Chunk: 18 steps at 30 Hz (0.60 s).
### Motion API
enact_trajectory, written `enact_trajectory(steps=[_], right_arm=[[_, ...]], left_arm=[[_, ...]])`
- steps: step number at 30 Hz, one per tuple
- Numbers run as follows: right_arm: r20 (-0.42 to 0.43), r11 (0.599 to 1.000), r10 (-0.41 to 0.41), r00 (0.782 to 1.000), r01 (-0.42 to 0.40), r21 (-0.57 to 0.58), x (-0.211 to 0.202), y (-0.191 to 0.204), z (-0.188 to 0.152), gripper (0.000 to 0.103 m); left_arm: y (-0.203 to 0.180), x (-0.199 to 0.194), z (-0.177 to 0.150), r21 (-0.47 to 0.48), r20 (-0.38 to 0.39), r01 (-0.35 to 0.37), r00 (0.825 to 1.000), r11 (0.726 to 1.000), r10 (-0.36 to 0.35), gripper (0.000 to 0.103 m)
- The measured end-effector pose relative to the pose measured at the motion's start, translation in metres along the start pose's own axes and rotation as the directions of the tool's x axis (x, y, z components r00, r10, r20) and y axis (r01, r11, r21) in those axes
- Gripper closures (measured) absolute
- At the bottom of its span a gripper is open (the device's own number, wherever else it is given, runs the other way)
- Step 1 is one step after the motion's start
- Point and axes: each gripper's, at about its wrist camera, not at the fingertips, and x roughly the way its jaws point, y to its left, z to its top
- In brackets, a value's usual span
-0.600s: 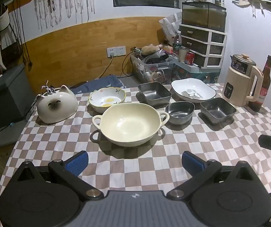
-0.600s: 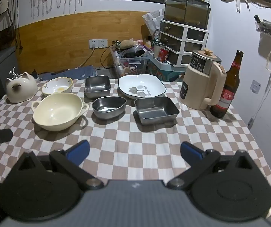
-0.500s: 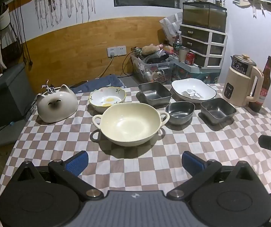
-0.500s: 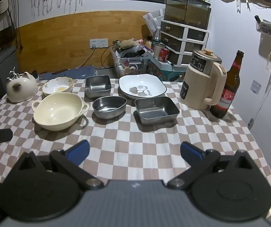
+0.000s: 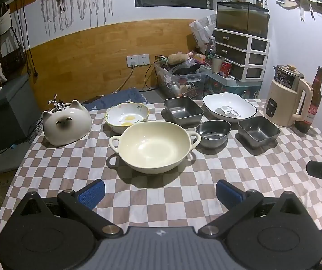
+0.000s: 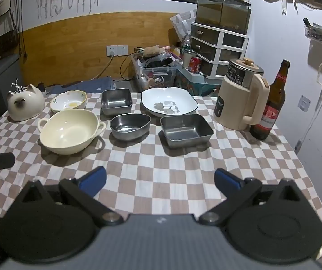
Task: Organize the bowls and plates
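Observation:
A cream two-handled bowl (image 5: 153,146) (image 6: 69,130) sits on the checkered table. Behind it is a flowered bowl (image 5: 126,117) (image 6: 68,101). To the right are a square steel dish (image 5: 183,110) (image 6: 116,101), an oval steel bowl (image 5: 213,132) (image 6: 130,126), a second square steel dish (image 5: 258,130) (image 6: 186,130) and a white square plate (image 5: 228,109) (image 6: 168,104). My left gripper (image 5: 160,191) is open and empty, in front of the cream bowl. My right gripper (image 6: 159,180) is open and empty, in front of the steel dishes.
A white cat-shaped ceramic piece (image 5: 67,121) (image 6: 25,105) stands at the far left. A cream kettle (image 6: 242,96) (image 5: 287,99) and a brown bottle (image 6: 271,103) (image 5: 311,103) stand at the far right. Storage boxes and drawers are behind the table.

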Motion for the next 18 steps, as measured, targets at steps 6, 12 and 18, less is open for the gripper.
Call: enact_trajectory(steps=[6,12,18], right_arm=[[-0.002,1.000,0.001,1.000,-0.001,-0.001,0.0008,-0.0006,0.0001,0.000],[-0.003,1.000,0.001,1.000,-0.001,-0.002,0.0017,-0.0009,0.0002,0.000],[-0.005,1.000,0.001,1.000,-0.001,-0.001,0.0019,-0.0006,0.0001,0.000]], left_arm=[[0.0000,0.0000,0.0001,-0.002,-0.001,0.001,1.000,1.000,-0.001,0.000],[-0.0003,-0.0003,0.0000,-0.002,-0.002,0.001,1.000,1.000,-0.001,0.000],[-0.0001,-0.0002,0.0001,-0.003,-0.003,0.002,1.000,1.000,-0.002,0.000]])
